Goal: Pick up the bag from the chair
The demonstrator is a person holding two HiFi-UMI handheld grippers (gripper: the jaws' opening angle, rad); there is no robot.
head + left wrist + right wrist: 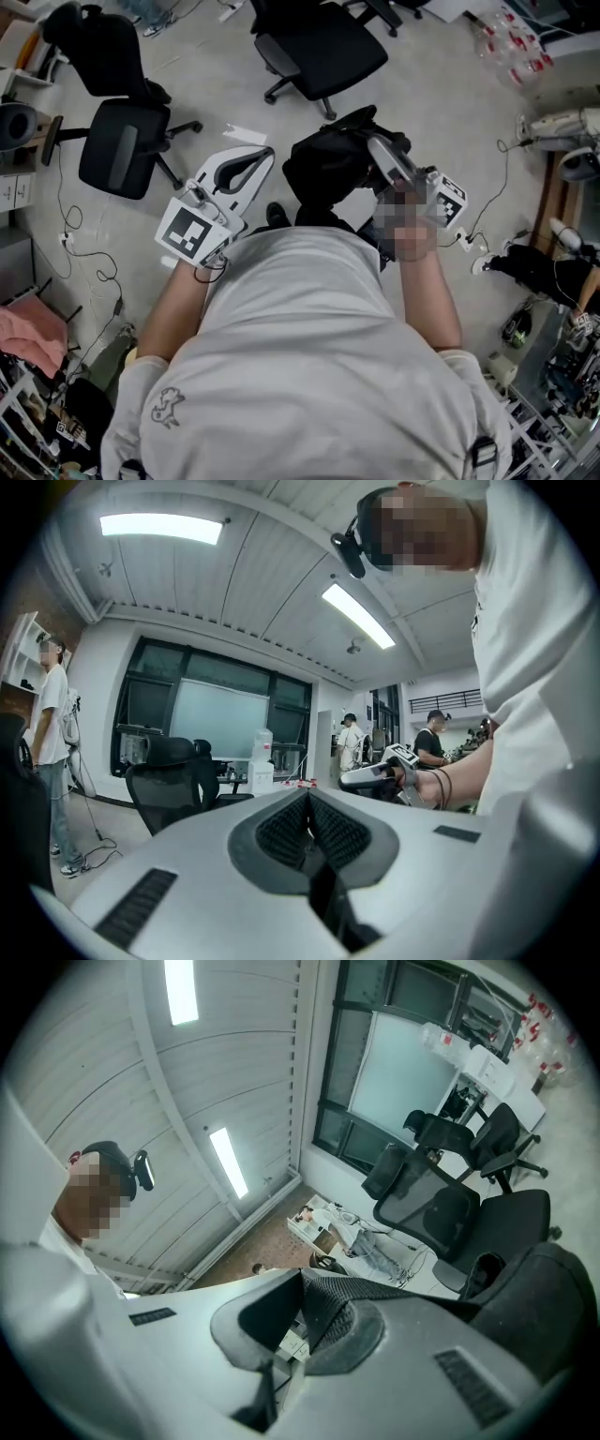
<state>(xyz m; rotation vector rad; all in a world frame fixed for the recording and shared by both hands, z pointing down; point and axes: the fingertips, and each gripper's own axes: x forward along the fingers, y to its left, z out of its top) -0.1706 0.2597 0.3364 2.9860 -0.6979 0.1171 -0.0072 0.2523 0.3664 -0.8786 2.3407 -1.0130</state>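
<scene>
Looking down from the head view, the person in a grey shirt (300,356) stands over the floor (441,103) with both arms stretched forward. The black bag (328,164) hangs under the right claw (377,143), off the floor and clear of every seat. The black chair (323,47) near the top edge of the floor stands apart from it and has nothing on its seat. A second black chair (127,145) is off towards the left edge. The left claw (265,155) is just beside the bag on its left, not touching it, and its marker cube (192,232) is close to the person's body. In the left gripper view, the left claw (307,797) has its ribbed pads pressed together with nothing between them. Beyond it is an office chair (169,780), and to the right a hand holding the other gripper. In the right gripper view, the right claw (302,1283) is clamped on a black woven strap (361,1290). The strap runs off to the right to the dark bulk of the bag (548,1312), with office chairs (441,1208) behind.
</scene>
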